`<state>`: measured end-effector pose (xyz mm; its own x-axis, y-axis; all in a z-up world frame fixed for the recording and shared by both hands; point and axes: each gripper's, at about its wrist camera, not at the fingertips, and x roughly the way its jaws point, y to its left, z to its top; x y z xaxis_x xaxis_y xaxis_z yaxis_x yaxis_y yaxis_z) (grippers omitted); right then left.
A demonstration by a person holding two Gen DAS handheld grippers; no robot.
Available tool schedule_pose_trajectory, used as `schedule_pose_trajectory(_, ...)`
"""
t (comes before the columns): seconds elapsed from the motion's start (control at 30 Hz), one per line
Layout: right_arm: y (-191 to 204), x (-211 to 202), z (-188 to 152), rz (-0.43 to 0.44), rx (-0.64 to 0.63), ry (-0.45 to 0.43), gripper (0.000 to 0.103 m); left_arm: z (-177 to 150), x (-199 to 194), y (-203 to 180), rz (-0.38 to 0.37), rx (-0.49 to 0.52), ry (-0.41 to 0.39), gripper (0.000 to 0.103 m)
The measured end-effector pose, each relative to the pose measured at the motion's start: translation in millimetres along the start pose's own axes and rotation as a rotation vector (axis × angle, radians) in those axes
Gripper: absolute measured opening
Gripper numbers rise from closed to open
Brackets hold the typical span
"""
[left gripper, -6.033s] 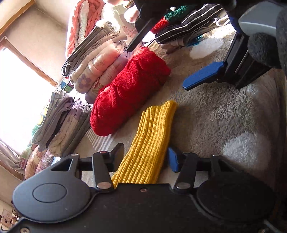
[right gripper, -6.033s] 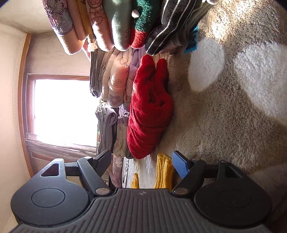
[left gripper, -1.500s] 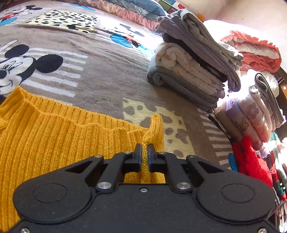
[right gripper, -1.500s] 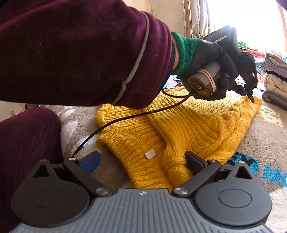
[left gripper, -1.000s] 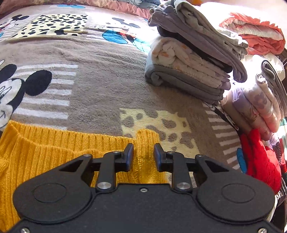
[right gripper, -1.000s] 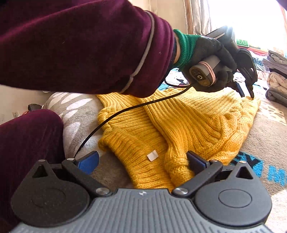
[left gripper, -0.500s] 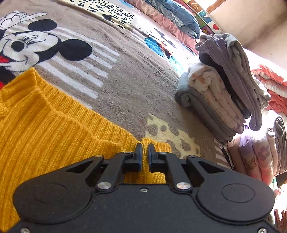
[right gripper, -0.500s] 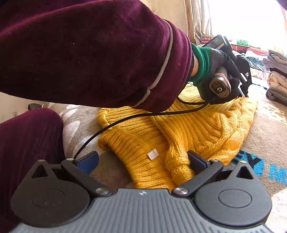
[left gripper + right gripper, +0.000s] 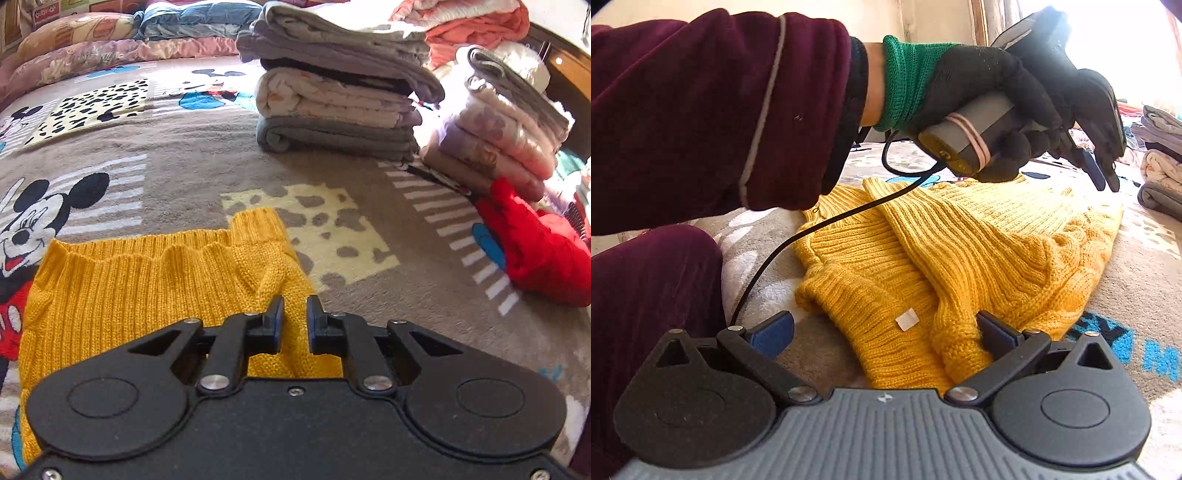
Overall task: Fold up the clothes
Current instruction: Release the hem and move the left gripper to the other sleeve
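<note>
A yellow knit sweater [image 9: 147, 280] lies partly folded on the Mickey Mouse blanket [image 9: 192, 162]. It also shows in the right wrist view [image 9: 960, 251], with a white tag near the collar. My left gripper [image 9: 294, 314] is slightly open, lifted just above the sweater's right edge, holding nothing. It appears in the right wrist view [image 9: 1102, 181], held by a black-gloved hand above the sweater's far side. My right gripper [image 9: 886, 332] is wide open and low at the sweater's near edge, the right finger touching a folded sleeve.
Stacks of folded clothes [image 9: 340, 99] stand at the back, a second stack [image 9: 506, 140] to their right. A folded red sweater [image 9: 535, 243] lies at the right. The person's maroon sleeve [image 9: 701, 110] and knee fill the left of the right wrist view.
My left gripper has let go of the sweater's edge, opened a little and pulled back and up. The right gripper has stayed open in place.
</note>
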<state>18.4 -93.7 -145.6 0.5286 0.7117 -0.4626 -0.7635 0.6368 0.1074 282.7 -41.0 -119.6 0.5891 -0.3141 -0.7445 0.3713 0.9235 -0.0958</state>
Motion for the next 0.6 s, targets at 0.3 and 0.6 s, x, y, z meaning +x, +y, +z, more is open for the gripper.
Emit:
schedule_pose_trajectory(0.3,2,-4,-2,0.002,-0.025,-0.006,0.103,-21,-74,-3,0.009,-0.053,-0.151,0.012)
schedule_pose_trajectory(0.6,5,-21,1,0.006,-0.054,-0.019,0.102,-107,-83,-37,-0.039,0.002,-0.078,0.015)
